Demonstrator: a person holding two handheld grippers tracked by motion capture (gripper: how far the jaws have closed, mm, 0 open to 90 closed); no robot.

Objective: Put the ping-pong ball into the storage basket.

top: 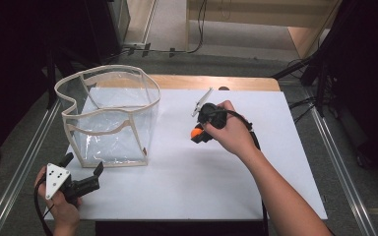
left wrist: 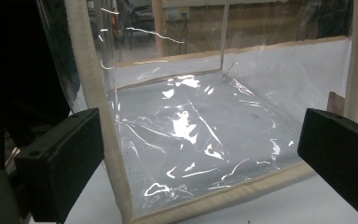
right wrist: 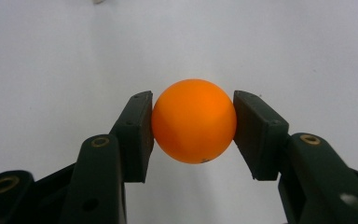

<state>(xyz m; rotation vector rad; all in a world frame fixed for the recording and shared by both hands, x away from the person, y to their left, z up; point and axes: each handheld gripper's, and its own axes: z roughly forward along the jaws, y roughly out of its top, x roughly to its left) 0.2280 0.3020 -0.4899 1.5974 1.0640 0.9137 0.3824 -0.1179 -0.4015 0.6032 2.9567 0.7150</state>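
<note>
Gripping an orange ball (right wrist: 194, 121), the right tool (top: 200, 132) sits right of the clear bag (top: 109, 115); the left tool (top: 85, 182), jaws wide and empty, faces the bag's near side.

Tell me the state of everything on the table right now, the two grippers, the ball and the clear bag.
Left gripper: open, holding nothing, beside the bag's near corner.
Right gripper: shut on the orange ball.
Orange ball: clamped between the right jaws.
Clear bag: upright, top open, nothing visible inside.
White table sheet: flat.
</note>
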